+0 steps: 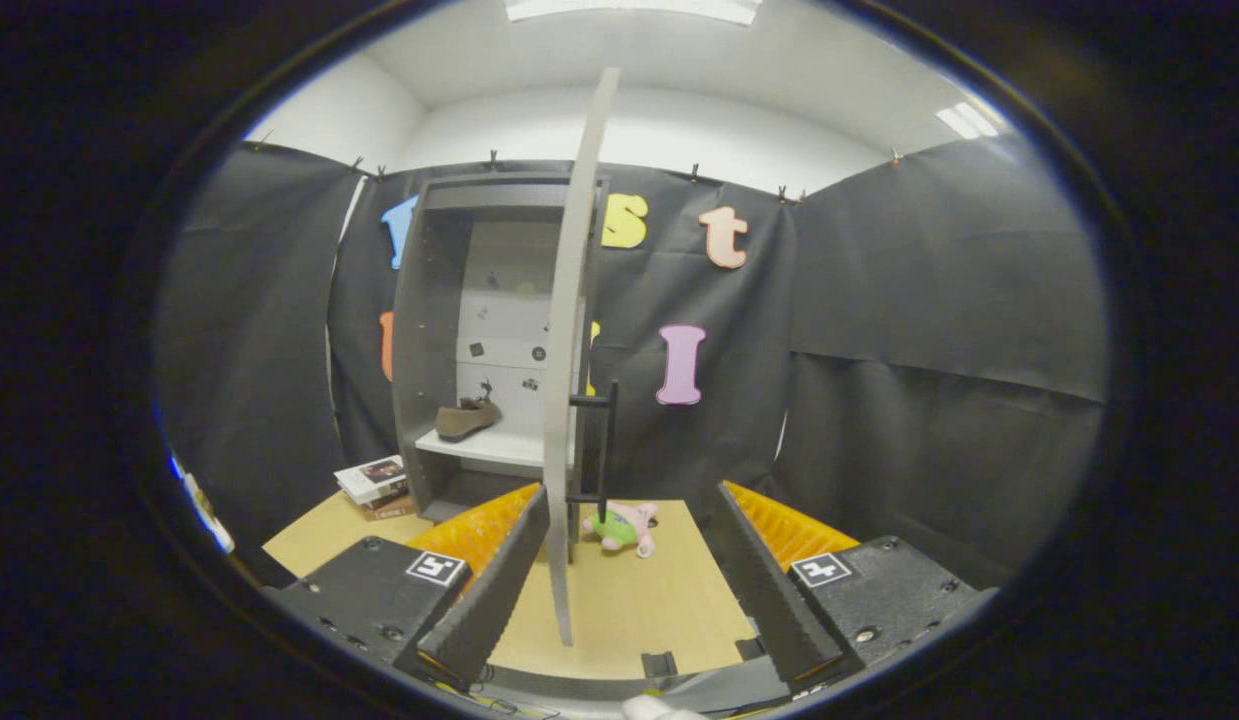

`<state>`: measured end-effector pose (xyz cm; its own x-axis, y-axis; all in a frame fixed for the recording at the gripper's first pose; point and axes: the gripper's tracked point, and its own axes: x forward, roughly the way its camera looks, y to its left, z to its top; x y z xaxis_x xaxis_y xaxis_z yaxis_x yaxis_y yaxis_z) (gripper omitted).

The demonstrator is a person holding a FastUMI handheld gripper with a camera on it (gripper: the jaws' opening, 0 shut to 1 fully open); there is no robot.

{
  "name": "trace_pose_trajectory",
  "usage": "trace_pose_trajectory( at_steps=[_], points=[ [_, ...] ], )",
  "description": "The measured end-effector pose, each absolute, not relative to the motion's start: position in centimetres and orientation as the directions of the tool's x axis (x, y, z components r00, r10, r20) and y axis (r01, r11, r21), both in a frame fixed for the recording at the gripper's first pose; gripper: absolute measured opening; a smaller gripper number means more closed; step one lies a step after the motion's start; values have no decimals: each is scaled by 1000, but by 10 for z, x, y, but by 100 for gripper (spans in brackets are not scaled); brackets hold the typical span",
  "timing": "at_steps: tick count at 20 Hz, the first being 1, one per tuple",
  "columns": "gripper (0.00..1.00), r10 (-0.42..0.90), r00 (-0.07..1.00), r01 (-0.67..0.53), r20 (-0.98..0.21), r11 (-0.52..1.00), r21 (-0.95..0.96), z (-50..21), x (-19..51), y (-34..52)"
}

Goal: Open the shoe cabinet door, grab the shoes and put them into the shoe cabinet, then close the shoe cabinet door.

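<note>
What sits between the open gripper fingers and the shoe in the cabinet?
In the gripper view, the open cabinet door, edge-on, stands between the gripper's spread fingers, with the shoe on the shelf beyond it, to the door's left. Bare tabletop otherwise.

Bright, even light from ceiling panels (634, 8) above. Soft shadows inside cabinet (449, 330). Strong fisheye bending: door (571, 350) edge bows. Centre sharp; rim smeared, blue fringe. Gripper (629, 570) fingers spread, slightly soft.
</note>
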<state>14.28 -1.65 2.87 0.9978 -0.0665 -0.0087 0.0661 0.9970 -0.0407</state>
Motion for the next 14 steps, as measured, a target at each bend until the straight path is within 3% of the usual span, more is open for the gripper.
trace_pose_trajectory(
  at_steps=[9, 14],
  points=[
    [100, -38, 994, 40, -100, 999, 14, -61, 148, 83],
    [100, 55, 982, -52, -180, 998, 22, -135, 179, 157]
  ],
)
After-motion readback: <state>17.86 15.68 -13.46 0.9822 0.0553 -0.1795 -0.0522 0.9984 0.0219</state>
